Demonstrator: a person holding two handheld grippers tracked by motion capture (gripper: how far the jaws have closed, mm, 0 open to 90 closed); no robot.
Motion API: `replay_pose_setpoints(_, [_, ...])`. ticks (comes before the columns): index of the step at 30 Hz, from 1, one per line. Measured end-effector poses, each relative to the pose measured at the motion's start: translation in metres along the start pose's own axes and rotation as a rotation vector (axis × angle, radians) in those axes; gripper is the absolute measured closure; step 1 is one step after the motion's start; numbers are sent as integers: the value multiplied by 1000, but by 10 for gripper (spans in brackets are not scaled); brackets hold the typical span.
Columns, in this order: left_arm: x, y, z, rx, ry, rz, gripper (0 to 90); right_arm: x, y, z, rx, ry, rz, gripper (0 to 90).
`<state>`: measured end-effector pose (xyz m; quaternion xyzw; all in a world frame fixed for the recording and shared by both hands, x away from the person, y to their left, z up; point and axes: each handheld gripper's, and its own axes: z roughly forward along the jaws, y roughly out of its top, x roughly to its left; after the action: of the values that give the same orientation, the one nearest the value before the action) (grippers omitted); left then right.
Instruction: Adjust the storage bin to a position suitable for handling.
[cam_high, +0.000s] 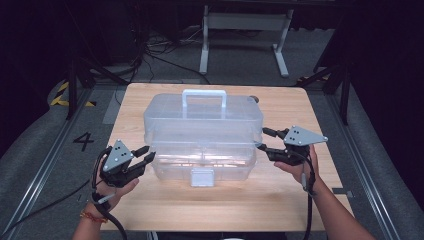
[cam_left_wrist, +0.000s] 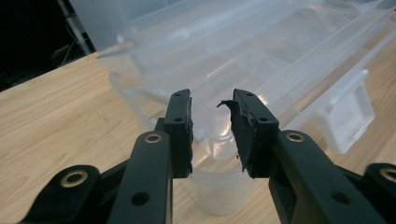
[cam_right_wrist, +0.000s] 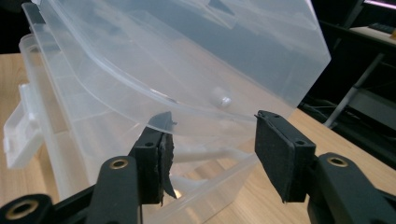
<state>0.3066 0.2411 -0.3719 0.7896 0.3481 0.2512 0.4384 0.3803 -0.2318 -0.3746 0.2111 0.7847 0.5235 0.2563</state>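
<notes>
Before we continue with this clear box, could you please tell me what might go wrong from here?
1. The lid stands partly raised, and the right gripper has its fingers open around the lid's edge, not pressing it. The lid could drop back.
2. The left gripper is open at the box corner without a grip, so the light box may slide on the table if pushed.
3. The latch hangs loose in front and could snag.

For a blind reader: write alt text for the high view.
A clear plastic storage box with a top handle sits on a wooden table. A person's left gripper and right gripper reach toward its two ends, jaws parted.
</notes>
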Motion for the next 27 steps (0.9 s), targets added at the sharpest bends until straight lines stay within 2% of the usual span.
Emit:
replay_pose_setpoints(4, [2, -5, -3, 14, 3, -3, 604, 0, 4, 0, -21, -26, 4, 494])
replay_pose_setpoints(6, [4, -9, -7, 26, 9, -4, 587, -1, 8, 0, -35, -51, 5, 499])
replay_pose_setpoints(9, [8, -16, -10, 44, 26, -8, 539, -3, 12, 0, -47, -65, 9, 503])
replay_pose_setpoints(10, [9, -19, -10, 55, 36, -13, 525, -3, 12, 0, -58, -58, 12, 507])
replay_pose_setpoints(13, [11, -30, -7, 120, 57, 10, 473, -2, 16, 3, -58, -73, 8, 523])
replay_pose_setpoints(15, [12, -33, -6, 136, 56, 16, 442, -3, 16, 3, -62, -74, 11, 525])
replay_pose_setpoints(19, [16, -50, 1, 210, 57, 27, 413, -5, 20, 7, -68, -93, 9, 530])
replay_pose_setpoints(22, [22, -62, 5, 241, 70, 3, 367, -6, 23, 8, -81, -110, 17, 538])
replay_pose_setpoints(27, [31, -80, 9, 251, 63, -60, 295, -8, 26, 12, -84, -120, 22, 552])
